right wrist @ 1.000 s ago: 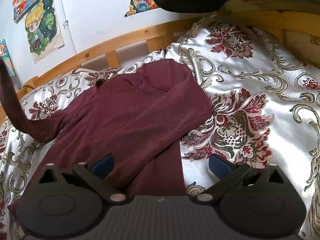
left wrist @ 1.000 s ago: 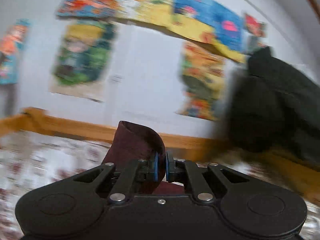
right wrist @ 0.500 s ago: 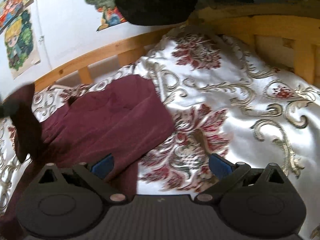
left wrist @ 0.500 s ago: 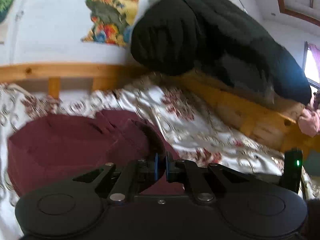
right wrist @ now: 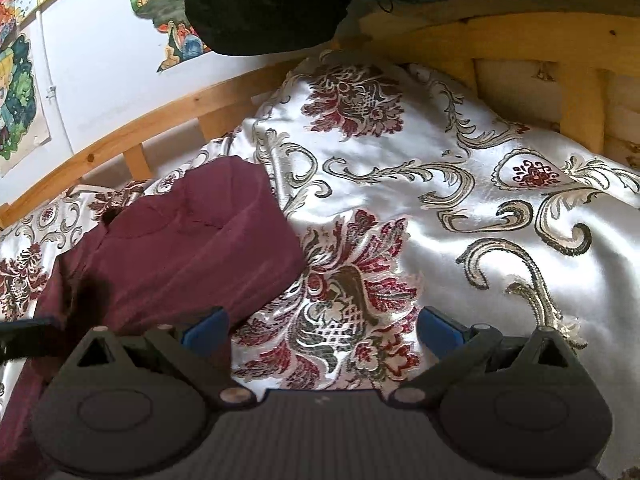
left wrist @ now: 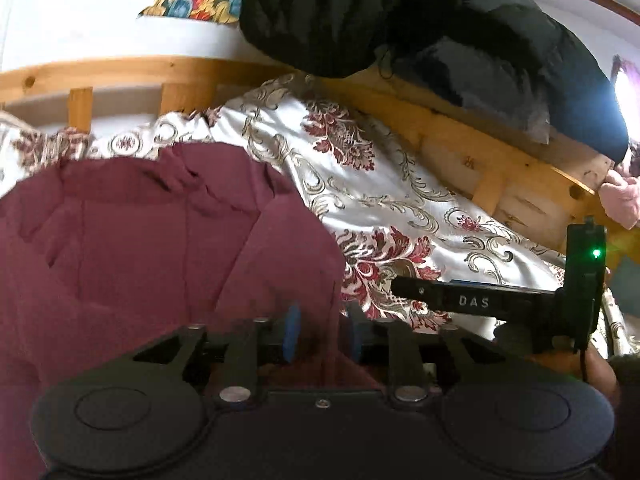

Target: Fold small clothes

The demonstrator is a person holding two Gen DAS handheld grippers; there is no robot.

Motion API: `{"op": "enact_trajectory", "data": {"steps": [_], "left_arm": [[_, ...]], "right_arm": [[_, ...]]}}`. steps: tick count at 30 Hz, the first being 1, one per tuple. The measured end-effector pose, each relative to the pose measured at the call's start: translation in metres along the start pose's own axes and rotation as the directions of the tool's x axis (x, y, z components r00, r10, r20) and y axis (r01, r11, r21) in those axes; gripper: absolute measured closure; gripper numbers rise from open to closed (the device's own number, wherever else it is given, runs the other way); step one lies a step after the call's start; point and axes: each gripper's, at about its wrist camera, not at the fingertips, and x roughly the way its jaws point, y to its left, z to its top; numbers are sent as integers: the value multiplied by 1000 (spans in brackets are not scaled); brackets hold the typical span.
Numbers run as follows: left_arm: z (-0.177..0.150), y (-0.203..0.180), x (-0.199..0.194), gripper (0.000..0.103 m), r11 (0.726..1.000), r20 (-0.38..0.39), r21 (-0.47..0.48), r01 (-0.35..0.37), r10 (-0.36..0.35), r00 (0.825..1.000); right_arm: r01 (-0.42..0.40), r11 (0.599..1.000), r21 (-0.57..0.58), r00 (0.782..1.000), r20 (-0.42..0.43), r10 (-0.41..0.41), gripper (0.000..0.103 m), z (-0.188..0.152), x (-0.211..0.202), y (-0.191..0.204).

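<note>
A maroon long-sleeved top [left wrist: 140, 240] lies spread on the floral satin bedspread [left wrist: 400, 184]. My left gripper [left wrist: 322, 332] hovers low over the top's right edge. Its jaws are opening, and a fold of the maroon sleeve lies loose between the blue pads [left wrist: 293, 332] without being pinched. In the right wrist view the same top [right wrist: 200, 240] sits at the left, its sleeve folded across the body. My right gripper [right wrist: 322, 326] stands wide open over bare bedspread [right wrist: 460, 208], with nothing between its fingers. One of its fingers [left wrist: 440, 298] reaches in from the right in the left wrist view.
A wooden bed rail [left wrist: 500, 160] runs along the back and right of the bed. A black padded jacket [left wrist: 400, 20] hangs over the rail. Colourful posters [right wrist: 16, 92] cover the white wall. A pink cloth [left wrist: 622, 200] sits at the far right.
My left gripper swung down from facing the wall to the top, carrying the sleeve across the body, and its jaws have parted. The right gripper drifted right over the bedspread.
</note>
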Motion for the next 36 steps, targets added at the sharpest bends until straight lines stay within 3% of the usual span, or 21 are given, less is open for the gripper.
{"op": "enact_trajectory", "data": {"steps": [2, 6, 9, 12, 14, 18, 20, 21, 22, 24, 27, 29, 31, 34, 36], "left_arm": [[-3, -2, -4, 50, 1000, 4, 4, 3, -3, 1000], [-5, -6, -19, 31, 1000, 23, 27, -12, 11, 1000], [-7, 6, -34, 19, 995, 44, -8, -104, 104, 994], [-12, 34, -52, 11, 965, 35, -85, -248, 251, 967], [-14, 56, -62, 8, 923, 5, -135, -360, 363, 932], [-17, 103, -82, 6, 819, -61, -209, -535, 535, 843], [-17, 122, -88, 6, 775, -94, -238, -585, 581, 808], [-18, 130, -91, 6, 762, -107, -248, -598, 592, 799], [-20, 137, -94, 6, 753, -117, -253, -608, 600, 792], [-21, 149, -96, 6, 737, -134, -255, -625, 614, 778], [-22, 160, -93, 6, 722, -140, -271, -637, 625, 768], [-19, 163, -86, 6, 718, -142, -287, -635, 623, 769], [-16, 166, -82, 6, 716, -148, -296, -632, 619, 771], [-13, 166, -77, 6, 718, -147, -297, -629, 617, 773], [-11, 166, -75, 6, 719, -138, -304, -625, 615, 776]], "right_arm": [[3, 1000, 3, 1000, 1, -3, 0, 0, 1, -1], [-12, 1000, -11, 1000, 9, 12, 0, -1, 0, 3], [-145, 989, -19, 989, 27, 145, 0, 0, -5, 12], [-255, 962, -98, 965, 35, 259, 2, 0, -10, 34], [-319, 931, -179, 945, 18, 327, 8, -2, -9, 55], [-383, 889, -250, 922, -46, 384, 27, -6, 1, 87], [-404, 879, -255, 915, -104, 390, 39, -11, 11, 97], [-414, 875, -251, 910, -142, 390, 49, -13, 17, 102], [-428, 872, -237, 902, -176, 395, 70, -16, 23, 105], [-444, 875, -191, 892, -187, 412, 97, -19, 25, 103], [-515, 857, -25, 852, -121, 509, 98, -9, 17, 83], [-516, 844, 145, 845, -72, 529, 98, 1, 11, 60], [-481, 835, 268, 862, -27, 506, 98, 5, 6, 41], [-378, 875, 303, 911, -48, 410, 97, 5, 5, 24], [-363, 876, 317, 907, -94, 410, 91, 2, 12, 19]]}}
